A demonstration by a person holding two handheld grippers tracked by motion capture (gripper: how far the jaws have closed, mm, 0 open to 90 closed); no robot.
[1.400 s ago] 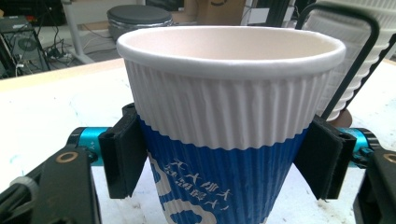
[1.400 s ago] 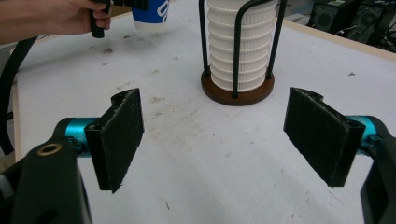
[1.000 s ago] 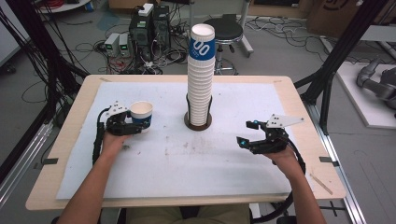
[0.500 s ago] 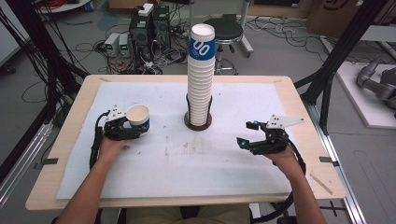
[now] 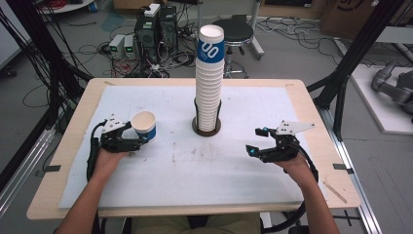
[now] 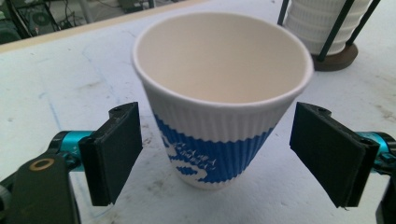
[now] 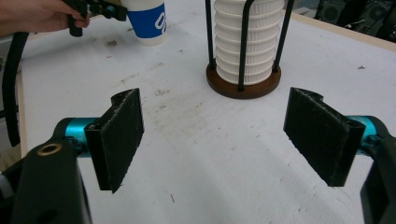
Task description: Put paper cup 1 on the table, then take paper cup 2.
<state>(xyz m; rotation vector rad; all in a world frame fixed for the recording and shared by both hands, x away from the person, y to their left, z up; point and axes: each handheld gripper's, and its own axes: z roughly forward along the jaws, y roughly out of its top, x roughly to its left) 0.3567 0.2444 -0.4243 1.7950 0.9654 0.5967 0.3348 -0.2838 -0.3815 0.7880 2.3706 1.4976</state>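
A white paper cup (image 6: 219, 98) with a blue band is being left upright between the just-opened, non-touching jaws of the left gripper (image 6: 224, 158).

White paper cup (image 6: 219, 98) with blue band — upright, empty, on the table.

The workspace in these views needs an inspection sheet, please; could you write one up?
Surface: white mat on a wooden table, smudged near the middle.
Job's things: single paper cup upright on the mat; cup stack standing in a wire holder.
Clutter: nothing seen on the mat.
Grippers: left gripper has just been opening, jaws either side of the cup, pads clear; right gripper open, nothing between the jaws.
Cables: one trails from each gripper; more lie on the floor.
Surroundings: computers, stool, black frame posts.
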